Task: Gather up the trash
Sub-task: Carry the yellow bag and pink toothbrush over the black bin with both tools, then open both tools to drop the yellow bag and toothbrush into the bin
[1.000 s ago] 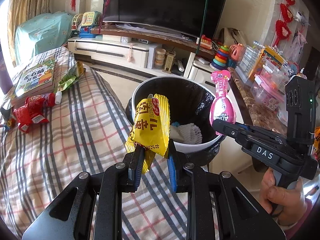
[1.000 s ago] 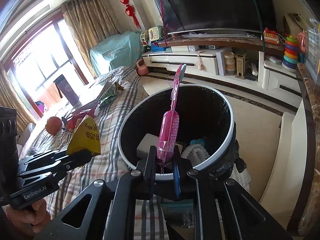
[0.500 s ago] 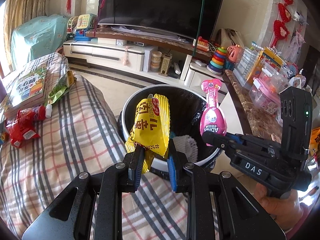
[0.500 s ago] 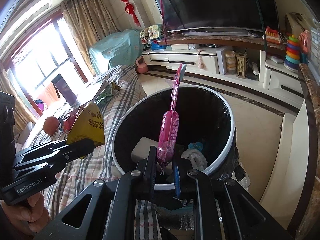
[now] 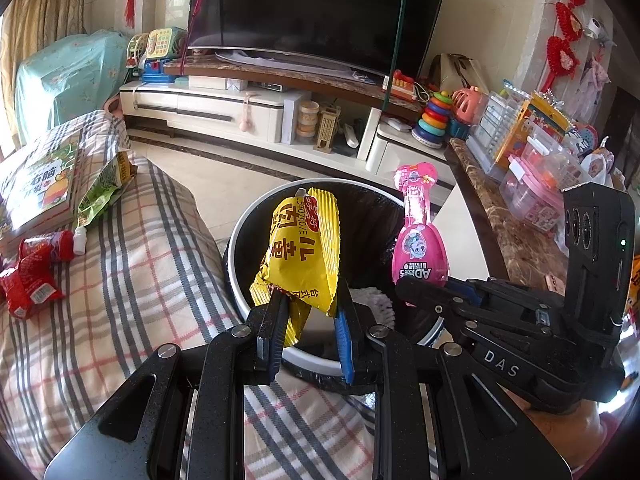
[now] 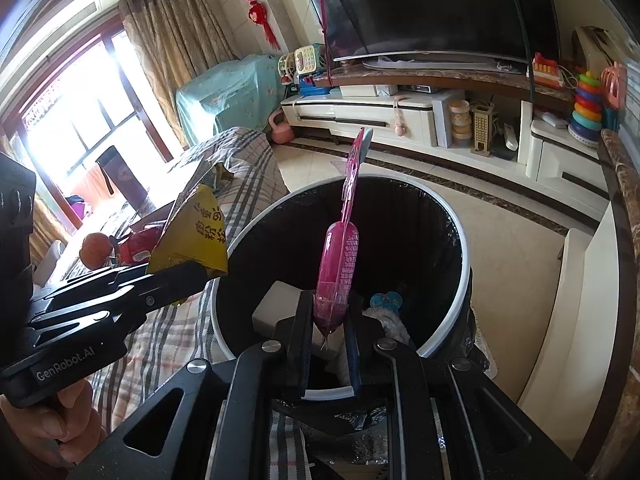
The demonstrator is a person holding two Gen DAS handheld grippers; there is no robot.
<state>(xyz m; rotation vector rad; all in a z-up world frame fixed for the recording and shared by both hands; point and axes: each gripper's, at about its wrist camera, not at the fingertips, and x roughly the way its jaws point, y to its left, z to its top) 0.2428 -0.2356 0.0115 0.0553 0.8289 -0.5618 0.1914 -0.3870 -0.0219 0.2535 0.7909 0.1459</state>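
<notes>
My left gripper [image 5: 306,322] is shut on a yellow snack wrapper [image 5: 298,256] and holds it over the near rim of the black-lined trash bin [image 5: 248,220]. My right gripper [image 6: 330,324] is shut on a pink toy package [image 6: 338,264] above the bin [image 6: 460,216]. The right gripper [image 5: 424,296] with the pink package [image 5: 418,248] also shows in the left wrist view, and the left gripper [image 6: 200,274] with the wrapper [image 6: 192,240] shows in the right wrist view. The bin holds white paper [image 6: 276,308] and other trash.
On the plaid-covered couch [image 5: 132,280] lie red wrappers [image 5: 32,276], a green packet [image 5: 104,192] and a book [image 5: 40,184]. A TV stand [image 5: 248,112] with toys is beyond. A marble counter [image 5: 516,240] with boxes is at the right.
Both grippers have moved closer over the bin with their items still held. The bin sits lower and nearer in both views.
</notes>
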